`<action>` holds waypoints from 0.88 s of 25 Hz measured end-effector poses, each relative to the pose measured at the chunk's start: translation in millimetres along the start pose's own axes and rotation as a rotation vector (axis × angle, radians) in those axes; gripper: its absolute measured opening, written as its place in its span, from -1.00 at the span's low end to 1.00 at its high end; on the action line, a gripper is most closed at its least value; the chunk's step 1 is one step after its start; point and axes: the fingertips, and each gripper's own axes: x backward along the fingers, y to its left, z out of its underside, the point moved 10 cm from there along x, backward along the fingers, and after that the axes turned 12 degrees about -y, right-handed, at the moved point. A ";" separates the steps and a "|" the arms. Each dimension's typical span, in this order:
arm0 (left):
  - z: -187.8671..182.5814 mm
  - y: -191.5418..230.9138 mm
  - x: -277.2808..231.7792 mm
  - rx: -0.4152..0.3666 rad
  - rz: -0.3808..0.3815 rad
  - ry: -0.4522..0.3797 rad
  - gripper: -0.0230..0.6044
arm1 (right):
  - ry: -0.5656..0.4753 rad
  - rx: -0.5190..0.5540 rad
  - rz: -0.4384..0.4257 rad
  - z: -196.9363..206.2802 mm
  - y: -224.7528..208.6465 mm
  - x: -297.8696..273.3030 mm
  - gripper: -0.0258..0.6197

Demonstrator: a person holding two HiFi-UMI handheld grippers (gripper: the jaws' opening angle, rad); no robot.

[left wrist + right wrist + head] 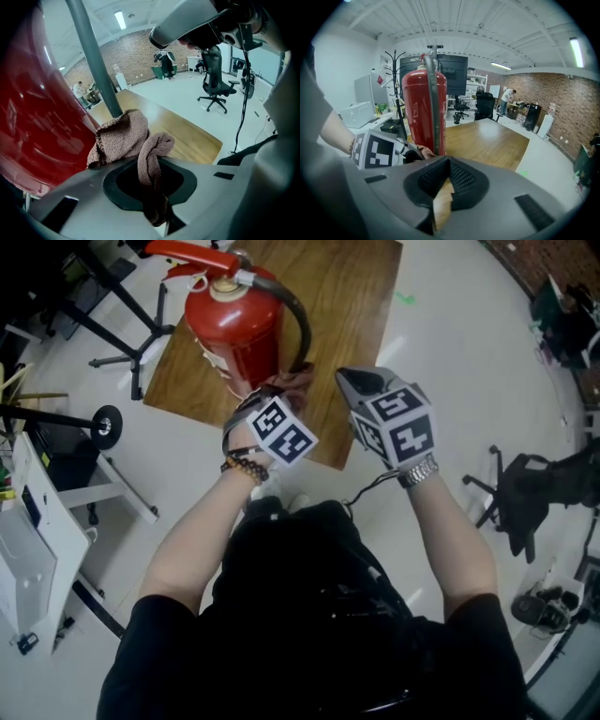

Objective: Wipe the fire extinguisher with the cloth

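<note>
A red fire extinguisher (234,329) with a black hose stands upright on a low wooden board (361,296). My left gripper (274,399) is at its lower right side, shut on a brown knitted cloth (292,381). In the left gripper view the cloth (126,136) runs down between the jaws and its bunched end lies against the red body (37,126), beside the grey hose (93,61). My right gripper (354,382) hovers just right of the left one, shut and holding nothing. In the right gripper view the extinguisher (423,108) rises ahead of the right gripper (443,187).
Black stand legs (117,348) reach toward the board's left edge. A white cabinet (28,549) is at the left and a black office chair (525,502) on the pale floor at the right. A coat rack (393,70) and desks stand behind the extinguisher.
</note>
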 end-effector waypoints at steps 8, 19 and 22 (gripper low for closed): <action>-0.7 -8.2 -19.5 0.081 -0.072 0.060 -0.74 | 0.030 0.025 -0.134 19.6 -37.3 -21.3 -0.84; 5.8 -14.0 -30.9 0.217 -0.252 0.196 -0.74 | 0.040 0.149 -0.395 27.3 -56.4 -40.4 -0.84; 9.5 -16.6 -36.5 0.245 -0.263 0.215 -0.74 | 0.039 0.165 -0.421 25.9 -55.0 -48.6 -0.84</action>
